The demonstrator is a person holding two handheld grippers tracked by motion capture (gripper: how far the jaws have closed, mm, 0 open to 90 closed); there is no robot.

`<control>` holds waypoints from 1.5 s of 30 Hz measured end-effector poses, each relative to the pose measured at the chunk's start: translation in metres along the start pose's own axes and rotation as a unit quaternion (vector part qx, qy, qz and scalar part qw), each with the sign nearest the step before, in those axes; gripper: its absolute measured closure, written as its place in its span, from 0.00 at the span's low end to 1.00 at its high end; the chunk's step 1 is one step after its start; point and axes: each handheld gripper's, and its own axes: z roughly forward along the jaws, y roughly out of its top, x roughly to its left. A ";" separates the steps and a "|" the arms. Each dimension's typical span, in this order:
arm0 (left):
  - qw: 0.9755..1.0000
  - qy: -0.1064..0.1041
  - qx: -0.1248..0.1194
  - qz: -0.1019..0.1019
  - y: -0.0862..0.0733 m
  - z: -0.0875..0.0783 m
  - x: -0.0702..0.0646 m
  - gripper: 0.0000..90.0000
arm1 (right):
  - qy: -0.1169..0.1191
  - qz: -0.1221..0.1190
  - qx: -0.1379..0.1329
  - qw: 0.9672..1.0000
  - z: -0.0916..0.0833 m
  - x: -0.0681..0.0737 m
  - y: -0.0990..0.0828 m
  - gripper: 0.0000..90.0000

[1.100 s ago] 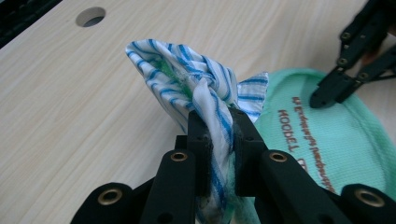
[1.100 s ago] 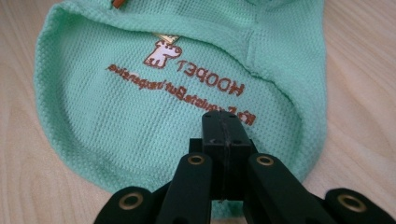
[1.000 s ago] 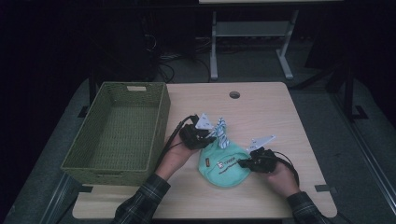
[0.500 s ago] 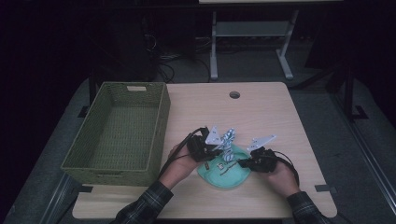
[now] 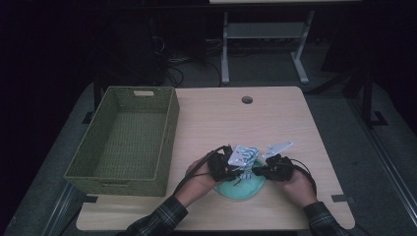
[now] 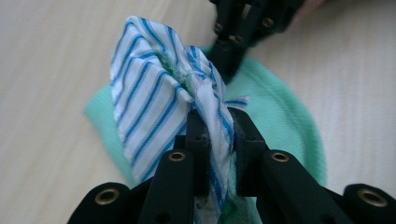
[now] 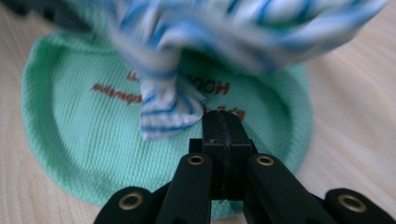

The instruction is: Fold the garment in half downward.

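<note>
A white cloth with blue stripes [image 6: 154, 88] is bunched up between the jaws of my left gripper [image 6: 215, 121], which is shut on it. Seen from the high view, the striped cloth [image 5: 244, 156] hangs just over a round mint-green cloth [image 5: 241, 189] lying flat near the table's front edge. My left gripper [image 5: 238, 170] is at the green cloth's left side and my right gripper [image 5: 256, 171] at its right side. The right gripper [image 7: 223, 126] has its jaws pressed together, their tips low over the green cloth [image 7: 84, 135] with brown lettering. Whether they pinch its fabric I cannot tell.
A woven olive-green basket [image 5: 167, 132], with nothing in it, stands on the table's left side. A round cable hole [image 5: 247, 100] is near the far edge. Bare tabletop [image 5: 236, 123] lies between the hole and the hands.
My left hand has carried the striped cloth to the right and down, from beside the green cloth to over it, close to the right gripper. The right hand has stayed put.
</note>
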 end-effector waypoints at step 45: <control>0.990 -0.015 -0.044 -0.133 -0.026 0.003 0.058 0.98 | -0.003 0.003 -0.002 1.000 -0.022 0.003 -0.019 1.00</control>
